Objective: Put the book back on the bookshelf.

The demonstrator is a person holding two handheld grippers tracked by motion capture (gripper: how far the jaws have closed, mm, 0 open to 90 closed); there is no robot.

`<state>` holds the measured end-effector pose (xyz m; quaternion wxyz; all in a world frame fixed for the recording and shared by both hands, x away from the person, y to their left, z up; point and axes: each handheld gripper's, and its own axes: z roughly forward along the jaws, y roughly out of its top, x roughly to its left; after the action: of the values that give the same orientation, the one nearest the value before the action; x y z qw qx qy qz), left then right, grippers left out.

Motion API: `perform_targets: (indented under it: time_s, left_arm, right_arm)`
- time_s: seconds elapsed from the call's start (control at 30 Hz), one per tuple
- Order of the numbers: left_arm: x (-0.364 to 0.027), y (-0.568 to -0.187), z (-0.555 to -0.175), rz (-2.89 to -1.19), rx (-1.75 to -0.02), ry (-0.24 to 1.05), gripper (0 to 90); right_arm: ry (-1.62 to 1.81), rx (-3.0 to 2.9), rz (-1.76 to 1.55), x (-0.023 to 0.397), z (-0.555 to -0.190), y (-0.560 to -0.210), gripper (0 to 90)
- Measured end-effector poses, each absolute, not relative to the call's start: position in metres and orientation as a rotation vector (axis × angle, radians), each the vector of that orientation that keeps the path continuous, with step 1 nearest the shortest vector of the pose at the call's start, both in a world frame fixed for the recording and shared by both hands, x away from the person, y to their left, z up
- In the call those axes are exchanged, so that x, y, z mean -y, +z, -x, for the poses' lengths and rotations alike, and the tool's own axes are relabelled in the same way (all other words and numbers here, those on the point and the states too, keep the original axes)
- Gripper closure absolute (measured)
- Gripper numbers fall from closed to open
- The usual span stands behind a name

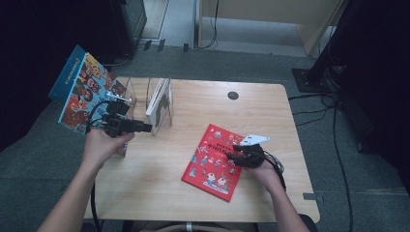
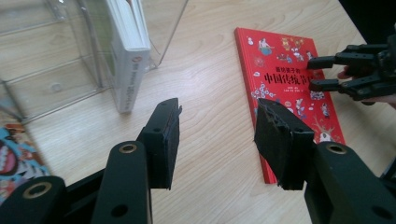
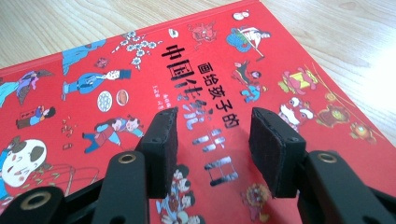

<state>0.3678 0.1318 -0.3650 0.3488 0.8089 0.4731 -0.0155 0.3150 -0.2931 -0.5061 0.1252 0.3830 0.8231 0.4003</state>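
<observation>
A red picture book (image 1: 212,162) lies flat on the wooden table (image 1: 159,183), right of centre. My right gripper (image 1: 233,151) hovers over its right side, open; in the right gripper view its pads (image 3: 161,140) stand just above the red cover (image 3: 93,79) with nothing between them. My left gripper (image 1: 147,128) points right near the table's left side, open and empty, its jaws (image 2: 217,109) over bare wood. From there I see the red book (image 2: 280,70) and the right gripper (image 2: 312,73) at its far edge.
A white book (image 1: 159,102) stands upright in a clear acrylic stand (image 1: 140,89), also in the left gripper view (image 2: 126,56). A large blue illustrated book (image 1: 82,92) leans at the table's left back corner. A dark round hole (image 1: 233,95) marks the back edge. Cables (image 1: 333,121) lie on the floor.
</observation>
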Motion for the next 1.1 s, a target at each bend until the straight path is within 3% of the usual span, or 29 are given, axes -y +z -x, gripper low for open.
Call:
perform_targets:
  time_s: [0.33, 0.77, 0.83, 1.1]
  left_arm:
    - [-0.106, -0.391, -0.369, -2.13, -1.143, -0.041, 51.9]
    - [-0.083, -0.426, -0.37, -2.128, -1.109, -0.154, 50.7]
    - [-0.079, -0.43, -0.369, -2.159, -1.077, -0.14, 54.6]
    - [-0.069, -0.451, -0.363, -2.113, -1.018, -0.162, 57.1]
  right_arm:
    - [1.172, -2.365, -1.152, 0.302, -0.304, -0.506, 54.9]
    - [1.18, -2.342, -1.208, 0.313, -0.29, -0.509, 58.6]
    - [1.184, -2.341, -1.216, 0.313, -0.287, -0.509, 58.8]
    - [1.203, -2.316, -1.257, 0.318, -0.281, -0.51, 67.0]
